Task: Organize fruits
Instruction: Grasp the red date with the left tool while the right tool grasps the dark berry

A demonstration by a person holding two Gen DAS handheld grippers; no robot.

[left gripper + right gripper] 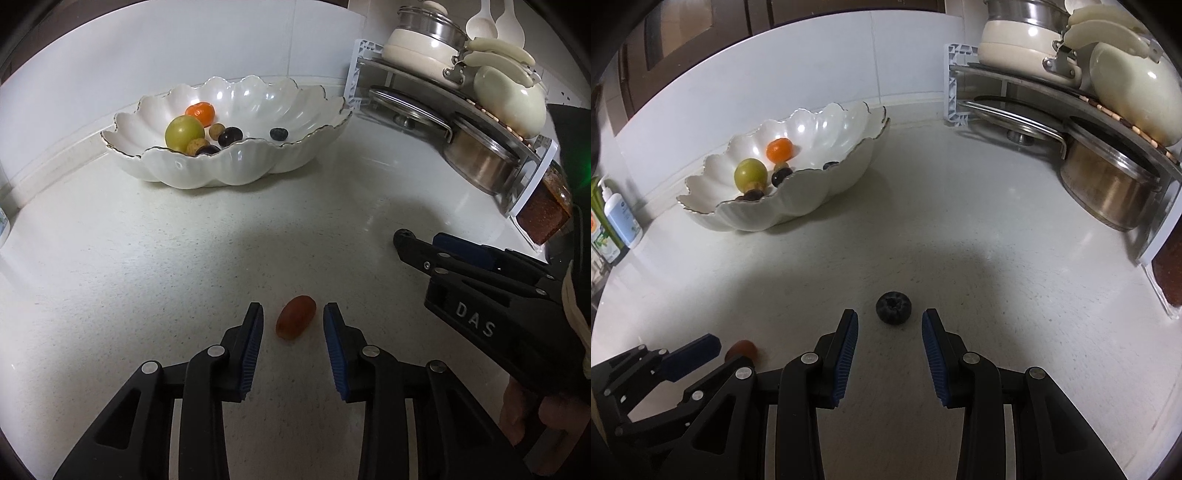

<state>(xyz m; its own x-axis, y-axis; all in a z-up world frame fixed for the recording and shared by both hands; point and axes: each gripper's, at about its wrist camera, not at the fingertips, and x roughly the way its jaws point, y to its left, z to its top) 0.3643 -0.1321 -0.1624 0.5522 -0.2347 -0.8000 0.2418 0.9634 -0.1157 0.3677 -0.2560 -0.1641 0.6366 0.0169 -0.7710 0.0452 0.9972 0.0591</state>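
Pick-up step: my left gripper [293, 320] straddles a red tomato [296, 322], my right gripper [890, 325] a blueberry [893, 312], fingers narrowly parted, untouching; next, close and carry to the bowl [236, 168].

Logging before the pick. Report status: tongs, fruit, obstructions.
Left tongs open, straddling red oval fruit on the counter. Right tongs open, just short of blueberry. Scalloped bowl already holds fruit. Nothing blocking.

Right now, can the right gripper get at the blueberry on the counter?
Probably yes. The blueberry lies alone on the counter, just ahead of the open right gripper, nothing between. The left gripper sits aside.
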